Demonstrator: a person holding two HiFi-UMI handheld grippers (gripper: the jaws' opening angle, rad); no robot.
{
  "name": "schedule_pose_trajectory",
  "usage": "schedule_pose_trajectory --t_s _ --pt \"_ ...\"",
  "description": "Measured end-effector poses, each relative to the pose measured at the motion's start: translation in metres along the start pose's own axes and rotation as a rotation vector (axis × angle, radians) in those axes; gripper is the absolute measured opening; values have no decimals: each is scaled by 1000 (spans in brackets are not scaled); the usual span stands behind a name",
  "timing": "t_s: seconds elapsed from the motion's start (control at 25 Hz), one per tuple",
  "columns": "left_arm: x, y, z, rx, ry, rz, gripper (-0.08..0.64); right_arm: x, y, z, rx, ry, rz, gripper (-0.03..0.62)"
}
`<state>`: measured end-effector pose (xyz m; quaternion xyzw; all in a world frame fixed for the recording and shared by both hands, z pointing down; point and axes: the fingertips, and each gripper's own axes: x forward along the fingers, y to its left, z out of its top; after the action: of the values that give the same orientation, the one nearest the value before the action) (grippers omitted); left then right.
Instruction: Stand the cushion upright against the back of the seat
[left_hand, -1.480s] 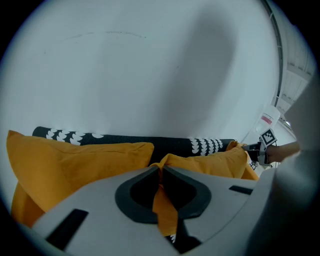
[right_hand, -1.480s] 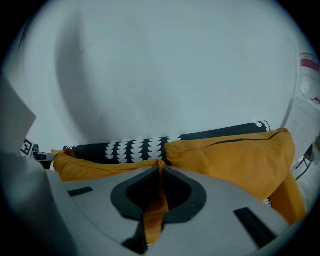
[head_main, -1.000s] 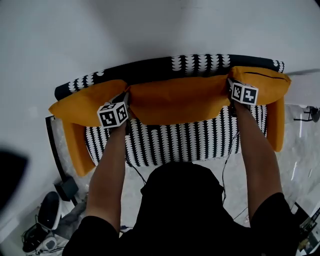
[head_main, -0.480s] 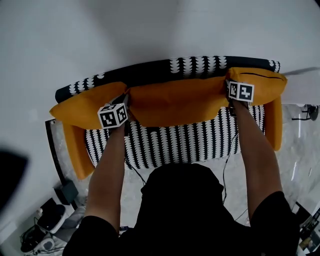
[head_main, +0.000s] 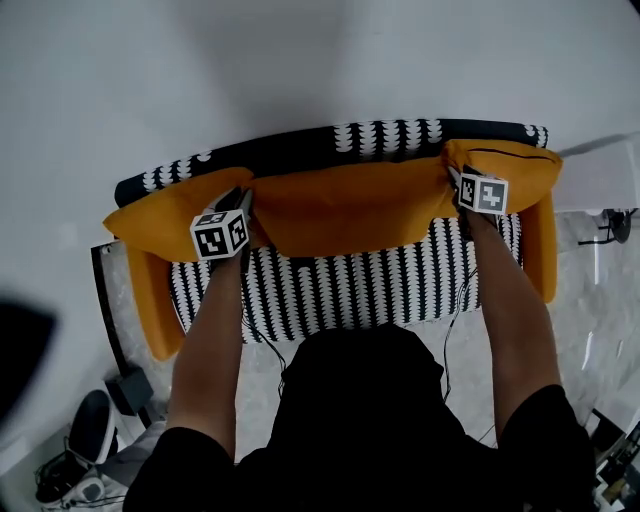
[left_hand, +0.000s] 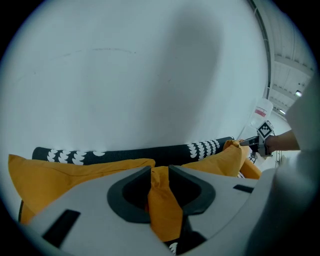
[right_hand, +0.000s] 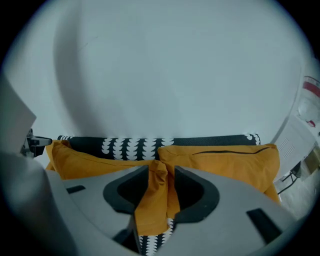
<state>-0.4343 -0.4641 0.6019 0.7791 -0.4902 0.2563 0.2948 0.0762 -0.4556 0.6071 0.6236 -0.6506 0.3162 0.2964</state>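
Note:
A long orange cushion stands on the black-and-white patterned seat and leans on the dark sofa back. My left gripper is at the cushion's upper left corner and my right gripper at its upper right corner. Both pairs of jaws have just been opening. In the left gripper view a fold of orange fabric still lies between the parted jaws of the left gripper. The right gripper view shows a like fold loose in the gap of the right gripper.
Two more orange cushions flank it, one at the left and one at the right. Orange armrests close both ends of the sofa. A white wall rises right behind. Shoes and cables lie on the floor at lower left.
Both grippers have risen slightly toward the sofa back, and the cushion's top edge has moved with them, closer to the backrest.

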Motion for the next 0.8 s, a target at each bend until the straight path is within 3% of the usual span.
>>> schedule_pose_trajectory --t_s 0.12,0.24,0.36,0.56,0.8 --pt "-10 -10 8 31 -19 -6 107 -18 8 7 -24 -60 19 164" --pt "-24 -25 16 39 -48 -29 107 -42 31 12 -52 -123 90 153" --pt "-43 -48 29 28 -97 -91 103 -79 58 22 -106 -195 145 66" --pt "-84 -87 53 72 -180 -166 25 -161 99 36 -16 -355 280 43" --pt "-129 -142 67 116 -225 -237 17 -236 134 36 15 -446 406 37"
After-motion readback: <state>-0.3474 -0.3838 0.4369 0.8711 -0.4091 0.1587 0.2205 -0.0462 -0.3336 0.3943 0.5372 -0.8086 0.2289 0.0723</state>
